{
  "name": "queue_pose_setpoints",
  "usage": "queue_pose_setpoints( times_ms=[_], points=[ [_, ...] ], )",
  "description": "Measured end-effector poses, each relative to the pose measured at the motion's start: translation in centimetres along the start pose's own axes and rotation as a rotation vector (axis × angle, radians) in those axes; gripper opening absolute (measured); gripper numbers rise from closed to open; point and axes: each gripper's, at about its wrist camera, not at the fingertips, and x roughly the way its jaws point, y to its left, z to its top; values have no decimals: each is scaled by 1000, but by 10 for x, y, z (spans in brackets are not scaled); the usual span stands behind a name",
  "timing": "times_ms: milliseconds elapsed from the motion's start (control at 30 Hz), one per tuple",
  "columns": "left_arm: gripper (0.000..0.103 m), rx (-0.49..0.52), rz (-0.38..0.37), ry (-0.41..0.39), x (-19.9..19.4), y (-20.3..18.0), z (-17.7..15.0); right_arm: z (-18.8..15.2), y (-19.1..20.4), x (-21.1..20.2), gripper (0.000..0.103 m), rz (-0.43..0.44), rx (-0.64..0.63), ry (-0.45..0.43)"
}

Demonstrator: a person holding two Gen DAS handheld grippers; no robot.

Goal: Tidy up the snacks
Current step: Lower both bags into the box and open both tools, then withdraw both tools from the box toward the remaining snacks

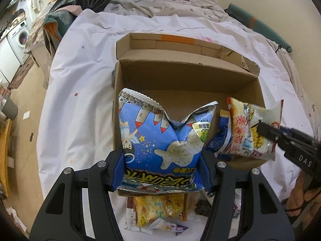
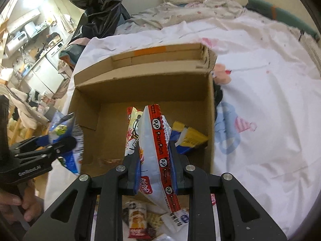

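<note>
My left claw (image 1: 161, 158) is clamped on the blue puffed-snack bag (image 1: 160, 140), held over the near-left corner of the cardboard box (image 1: 180, 74) that sits on the white-sheeted bed (image 1: 80, 80). The bag is light, air-filled and crinkly; the foil looks slick, so I grip it low across its belly, where it dents without bursting. Further right, my right claw (image 2: 154, 160) pinches the white and red Panpan packet (image 2: 156, 146) edge-on, above the box's near-right side. Beneath it lies a yellow and blue packet (image 2: 188, 138), already in the box, I think, though it is partly hidden. More loose snacks (image 2: 138, 219) wait on the bed just near of the box.
</note>
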Motion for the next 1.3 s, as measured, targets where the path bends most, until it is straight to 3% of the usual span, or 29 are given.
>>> queue_pose_setpoints(
  times_ms=[533, 800, 867, 933, 1000, 1067, 1300],
  points=[
    [58, 59, 27, -17, 6, -15, -2, -4, 0, 15, 26, 138, 67, 71],
    [59, 48, 3, 13, 10, -15, -3, -3, 3, 9, 28, 159, 71, 43],
    [66, 42, -4, 21, 11, -14, -3, -3, 3, 9, 29, 176, 77, 42],
    [77, 35, -16, 17, 9, -13, -3, -3, 2, 11, 33, 186, 90, 51],
    [88, 28, -13, 0, 6, -13, -3, -3, 0, 8, 58, 133, 97, 26],
    [91, 28, -12, -9, 4, -14, -4, -2, -1, 5, 67, 118, 102, 3],
    [91, -6, -31, 6, 5, -7, -3, 1, -9, 2, 67, 115, 134, -11]
  ],
)
